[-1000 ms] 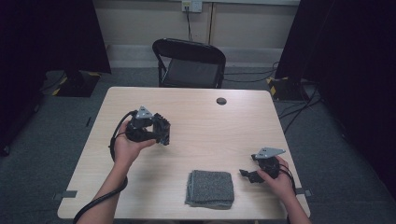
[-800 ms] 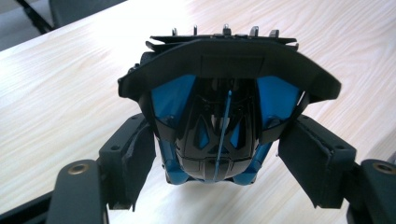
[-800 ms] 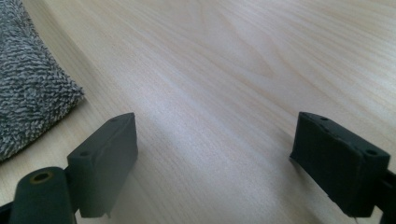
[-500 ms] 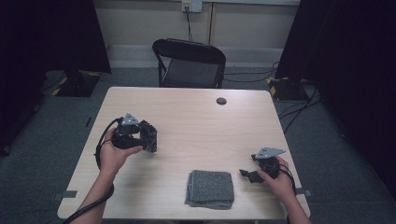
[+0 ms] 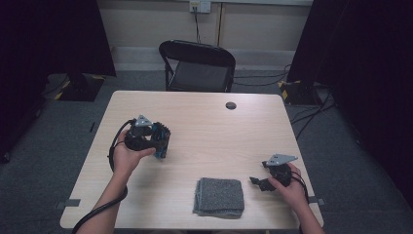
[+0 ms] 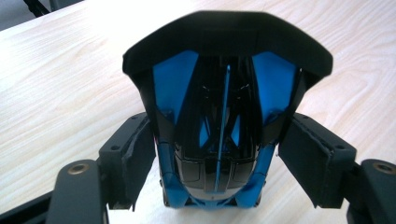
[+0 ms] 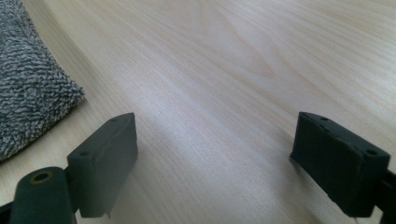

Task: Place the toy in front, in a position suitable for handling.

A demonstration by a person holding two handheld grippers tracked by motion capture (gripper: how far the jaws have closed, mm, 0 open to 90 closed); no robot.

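Observation:
A glossy black and blue plastic object with a wide hood-like top sits between the jaws of my left gripper, whose pads flank its narrow lower part. The high view places that gripper and the object at the table's left, held in a hand. Whether the object touches the tabletop I cannot tell. My right gripper rests low at the front right, jaws pointing left, open over bare wood. A folded grey cloth lies just left of it, and its edge reaches into the right gripper view.
The light wooden table has a small black round cap near its far edge. A black folding chair stands behind the table. Cables trail off both grippers toward the front edge.
My left gripper, with the black and blue object, drifted left and toward me, then came back a little to the right. The right gripper and the cloth stayed put.

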